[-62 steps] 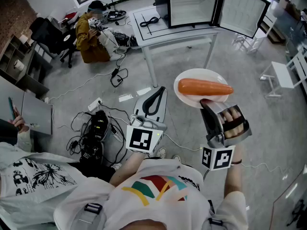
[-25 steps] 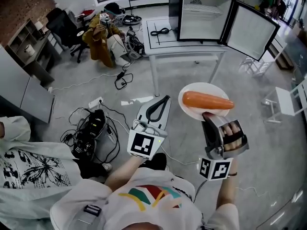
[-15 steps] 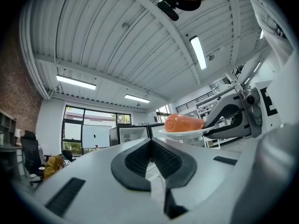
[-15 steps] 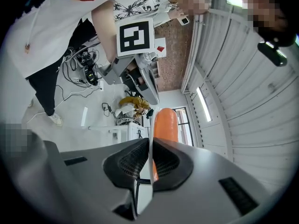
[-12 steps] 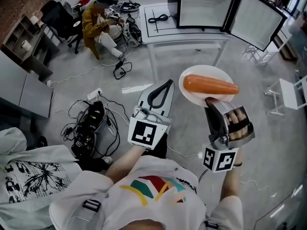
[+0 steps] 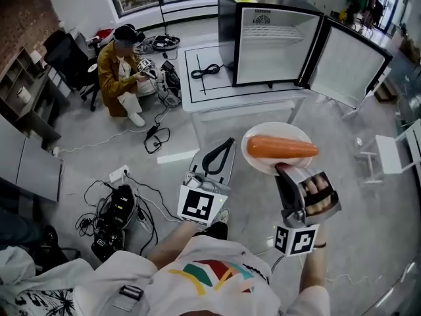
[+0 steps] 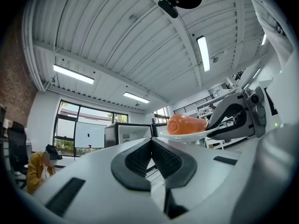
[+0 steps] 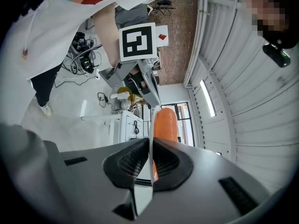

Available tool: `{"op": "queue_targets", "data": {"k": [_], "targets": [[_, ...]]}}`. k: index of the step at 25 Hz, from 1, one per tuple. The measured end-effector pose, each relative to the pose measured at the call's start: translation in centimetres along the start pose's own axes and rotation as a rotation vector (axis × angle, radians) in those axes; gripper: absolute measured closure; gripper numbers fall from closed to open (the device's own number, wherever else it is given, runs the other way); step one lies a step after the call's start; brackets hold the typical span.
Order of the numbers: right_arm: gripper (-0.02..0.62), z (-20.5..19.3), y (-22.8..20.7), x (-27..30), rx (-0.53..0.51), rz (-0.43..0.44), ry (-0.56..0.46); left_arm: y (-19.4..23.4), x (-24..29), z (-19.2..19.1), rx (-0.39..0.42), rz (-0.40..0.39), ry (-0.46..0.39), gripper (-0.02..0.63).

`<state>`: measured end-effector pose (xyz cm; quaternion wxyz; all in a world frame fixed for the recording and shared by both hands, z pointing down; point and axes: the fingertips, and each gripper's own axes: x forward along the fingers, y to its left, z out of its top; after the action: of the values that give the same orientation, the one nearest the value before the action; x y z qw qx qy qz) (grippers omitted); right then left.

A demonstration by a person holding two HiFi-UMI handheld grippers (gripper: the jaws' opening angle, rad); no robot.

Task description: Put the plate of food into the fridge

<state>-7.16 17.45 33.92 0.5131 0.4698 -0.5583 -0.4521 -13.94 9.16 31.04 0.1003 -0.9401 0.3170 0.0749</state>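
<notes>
A workshop with a grey concrete floor [image 6: 85, 157] and a brick wall [image 6: 16, 25] at one side. Ahead stands a white surface [image 6: 217, 89] carrying a small fridge [image 6: 276, 45]. Its door [image 6: 352, 61] hangs wide open, and white shelves show inside. A black cable [image 6: 205, 71] lies looped on the surface beside the fridge. Off to the side a person [image 6: 115, 74] in a mustard jacket sits low among gear, and a tangle of black cables [image 6: 115, 219] sprawls on the floor nearer in. The left claw [image 6: 223, 147] is held out, its jaws pressed together with nothing between them. The right claw [image 6: 281, 168] pinches the near rim of a white plate [image 6: 279, 129], which is up in the air over the floor, short of the surface and the fridge. An orange carrot [image 6: 281, 148] lies across the plate.
</notes>
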Motion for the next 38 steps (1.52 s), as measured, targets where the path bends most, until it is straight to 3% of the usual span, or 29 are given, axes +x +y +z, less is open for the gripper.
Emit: {"op": "queue_targets", "data": {"k": [11,24,38], "targets": [[0.574,-5.3,-5.0,13.5,0.016,-0.047,0.049,9.0,11.6,-2.7,0.018,-0.027,0.003,0.6],[0.574,-12.7,-6.9,24.0,0.013,-0.002,0.064,13.0,22.9,-5.6,-0.019,-0.017,0.051,0.6],[0.574,-23.1,-9.8,34.6,-0.025,-0.012,-0.016,13.8,37.7,-9.1,-0.031,-0.001,0.06,0.6]]}}
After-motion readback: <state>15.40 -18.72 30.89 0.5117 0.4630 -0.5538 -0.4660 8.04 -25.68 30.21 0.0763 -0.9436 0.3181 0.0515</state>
